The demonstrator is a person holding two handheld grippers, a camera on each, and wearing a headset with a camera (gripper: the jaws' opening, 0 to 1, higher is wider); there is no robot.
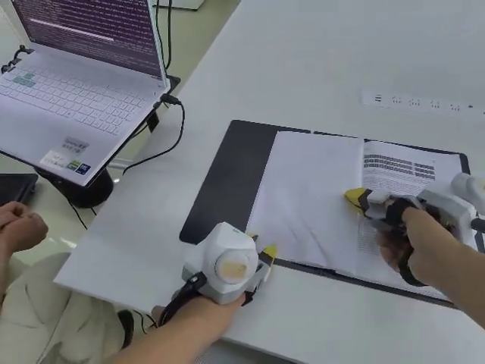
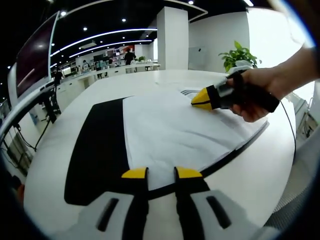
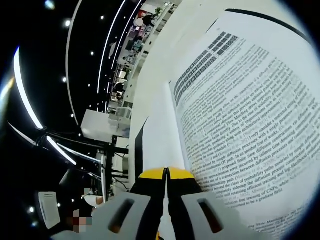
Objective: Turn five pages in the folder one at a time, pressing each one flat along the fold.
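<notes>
Left gripper (image 2: 161, 174): white body, yellow-tipped jaws a narrow gap apart, nothing between them. The tips sit at the near edge of the open black folder (image 1: 227, 174), just over the near edge of the blank white page (image 1: 311, 189). Cannot tell whether they touch the paper.

Right gripper (image 3: 165, 173): jaws closed, yellow tips pressed together, holding nothing. The tips are down on the paper at the fold, where the blank white page meets the printed page (image 3: 240, 120) to its right. In the head view it comes in from the right with its tips pointing left and the person's right hand (image 1: 405, 239) wrapped round it.

The folder lies open and flat on the white table (image 1: 303, 61), right of centre. Its left half shows the bare black inside cover, with the blank page lying over part of it, slightly rippled. Its right half shows the printed page, dense text with a block of dark rows at its far end.

Farther out: a white power strip (image 1: 417, 101) lies on the table beyond the folder, far right. An open white laptop (image 1: 68, 83) sits on a black stand at far left, beside the table's left edge, its screen lit with lines of text. A black cable (image 1: 179, 129) runs from its right side across the table's corner. Another person's hand (image 1: 19, 227) is at the left edge of the head view. A green potted plant (image 2: 240, 55) stands far behind in the left gripper view.
</notes>
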